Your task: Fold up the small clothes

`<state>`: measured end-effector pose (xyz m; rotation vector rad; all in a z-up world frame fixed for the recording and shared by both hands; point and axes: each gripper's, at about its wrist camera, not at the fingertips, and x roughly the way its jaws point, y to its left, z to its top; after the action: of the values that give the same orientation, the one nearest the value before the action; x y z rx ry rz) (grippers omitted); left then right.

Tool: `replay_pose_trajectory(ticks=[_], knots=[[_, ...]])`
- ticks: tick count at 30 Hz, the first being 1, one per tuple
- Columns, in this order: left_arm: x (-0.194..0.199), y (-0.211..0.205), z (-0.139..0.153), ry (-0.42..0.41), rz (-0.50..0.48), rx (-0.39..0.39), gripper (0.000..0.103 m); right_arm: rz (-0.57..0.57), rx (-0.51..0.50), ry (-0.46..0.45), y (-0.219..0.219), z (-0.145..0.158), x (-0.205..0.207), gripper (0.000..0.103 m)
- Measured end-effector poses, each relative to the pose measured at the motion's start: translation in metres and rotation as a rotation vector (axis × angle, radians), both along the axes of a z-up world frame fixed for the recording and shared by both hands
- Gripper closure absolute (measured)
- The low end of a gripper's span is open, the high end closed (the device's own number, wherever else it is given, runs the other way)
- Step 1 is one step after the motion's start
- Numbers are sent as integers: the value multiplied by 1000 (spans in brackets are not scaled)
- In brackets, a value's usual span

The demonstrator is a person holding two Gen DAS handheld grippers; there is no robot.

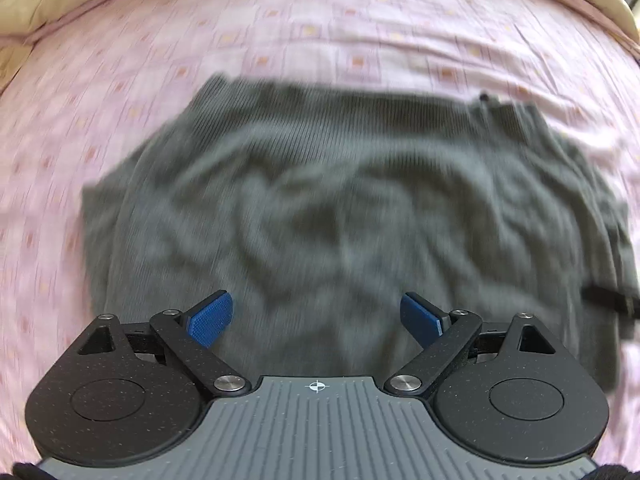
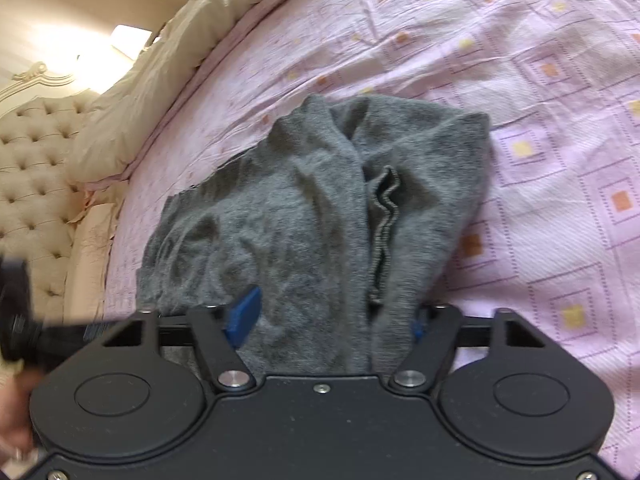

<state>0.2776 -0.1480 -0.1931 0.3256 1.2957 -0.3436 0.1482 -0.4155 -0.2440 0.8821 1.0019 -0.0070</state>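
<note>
Both claws are over the grey garment (image 1: 328,200) on the pink bedsheet (image 1: 120,80): my left gripper (image 1: 316,320) gapes wide and empty at lower centre, while my right gripper (image 2: 328,316) has cloth bunched between its blue pads (image 2: 244,314); whether it pinches, I cannot tell.

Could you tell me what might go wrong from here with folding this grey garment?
1. The right gripper has bunched grey knit garment between its fingers, so it may catch several layers and drag a lump instead of one edge.
2. The left gripper hangs open over creased cloth; the left wrist view is motion-blurred, so a hurried grasp could miss the hem.
3. The pink bedsheet is wrinkled and could get pinched too.
</note>
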Motion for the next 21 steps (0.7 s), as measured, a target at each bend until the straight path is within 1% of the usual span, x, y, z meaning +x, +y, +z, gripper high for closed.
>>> replay_pose_trajectory(ticks=[1, 2, 3, 4, 5, 7, 9, 11, 14, 18, 21], knots=[[-7, 6, 2, 4, 7, -2, 11, -6, -9, 11, -1, 0, 0, 41], [-13, 17, 2, 6, 13, -3, 11, -11, -20, 21, -2, 1, 1, 47], [-18, 23, 4, 7, 18, -1, 11, -14, -35, 34, -2, 2, 1, 55], [-23, 29, 5, 8, 20, 2, 11, -15, -54, 50, -2, 3, 2, 60], [-27, 33, 7, 7, 22, 4, 11, -18, -76, 66, -1, 4, 2, 72], [-36, 44, 13, 3, 19, 5, 11, -18, -103, 78, 1, 9, 3, 76], [-42, 53, 17, -6, 8, 4, 11, -6, -160, 87, 10, 18, 8, 78], [-43, 60, 20, -20, -5, 10, 11, 8, -212, 99, 21, 30, 14, 79], [-45, 74, 24, -31, -29, 5, 11, 19, -250, 93, 38, 52, 24, 79], [-46, 98, 30, -29, -52, -26, 11, 67, -305, 67, 71, 86, 46, 79], [-45, 119, 33, -19, -55, -54, 11, 114, -335, 58, 104, 105, 69, 80]])
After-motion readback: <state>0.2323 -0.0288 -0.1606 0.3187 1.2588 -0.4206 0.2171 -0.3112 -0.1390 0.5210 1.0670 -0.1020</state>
